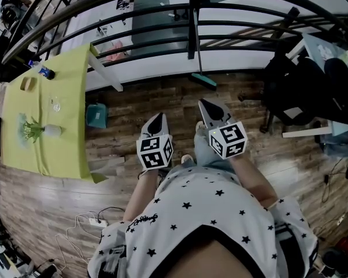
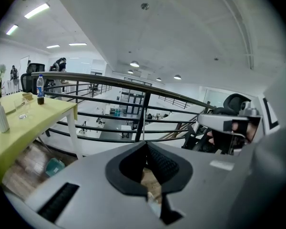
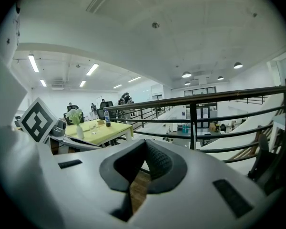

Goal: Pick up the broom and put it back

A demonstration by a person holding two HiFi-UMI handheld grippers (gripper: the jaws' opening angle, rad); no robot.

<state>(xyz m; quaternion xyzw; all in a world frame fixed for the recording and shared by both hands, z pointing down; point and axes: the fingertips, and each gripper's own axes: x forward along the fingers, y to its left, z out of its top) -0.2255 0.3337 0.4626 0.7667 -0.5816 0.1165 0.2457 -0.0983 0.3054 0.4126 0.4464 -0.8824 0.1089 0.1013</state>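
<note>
The broom stands upright against the black railing (image 1: 162, 9) in the head view, its teal head (image 1: 203, 80) on the wooden floor and its thin handle (image 1: 196, 39) running up beside a post. My left gripper (image 1: 158, 118) and right gripper (image 1: 205, 103) are held side by side in front of the person's body, short of the broom and pointing toward it. Both are shut with nothing between the jaws. In the left gripper view the pads (image 2: 155, 161) meet at the tip, and the right gripper view shows its pads (image 3: 155, 162) closed the same way.
A yellow-green table (image 1: 64, 97) at the left carries a vase of flowers (image 1: 40, 131), a glass and a bottle (image 1: 45, 72). A teal bin (image 1: 96, 114) sits under its edge. Black office chairs (image 1: 301, 88) crowd the right. Cables and a power strip (image 1: 95, 220) lie on the floor.
</note>
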